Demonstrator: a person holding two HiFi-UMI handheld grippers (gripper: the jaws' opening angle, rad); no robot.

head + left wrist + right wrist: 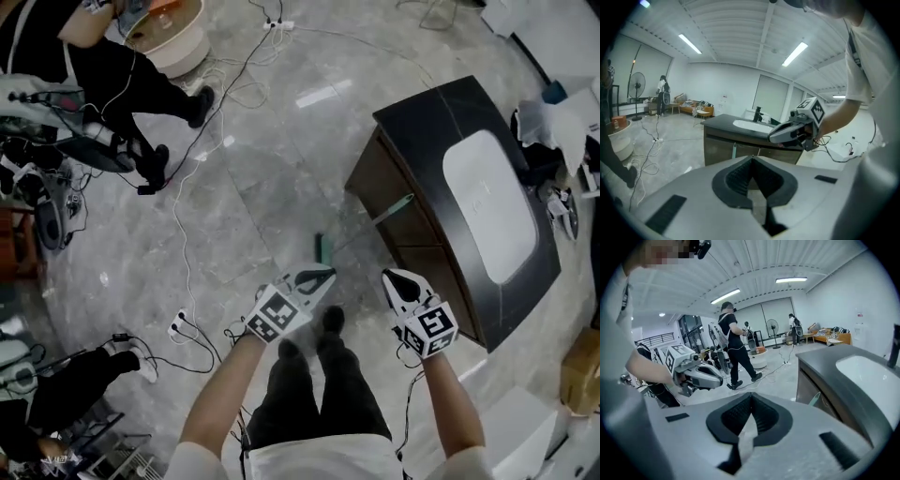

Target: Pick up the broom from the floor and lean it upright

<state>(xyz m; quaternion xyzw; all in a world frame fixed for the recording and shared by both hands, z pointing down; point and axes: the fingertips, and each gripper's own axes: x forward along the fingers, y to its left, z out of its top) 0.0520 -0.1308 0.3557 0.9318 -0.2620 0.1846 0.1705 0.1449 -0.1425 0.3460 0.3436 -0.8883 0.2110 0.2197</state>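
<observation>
The broom stands tilted against the front of the dark cabinet (412,216). Its teal head (322,248) rests on the floor and its pale green handle (394,208) leans on the cabinet face. That handle also shows in the left gripper view (734,150) and the right gripper view (814,399). My left gripper (319,278) and right gripper (392,278) hang side by side above my feet, well clear of the broom. Each has its jaws shut with nothing between them, as the left gripper (751,157) and right gripper (751,395) show close up.
The cabinet carries a white sink basin (487,202). Cables (187,225) and a power strip (178,326) trail over the grey marble floor at left. A person in black (141,84) stands at the upper left beside a round tub (173,42). A cardboard box (583,370) sits at far right.
</observation>
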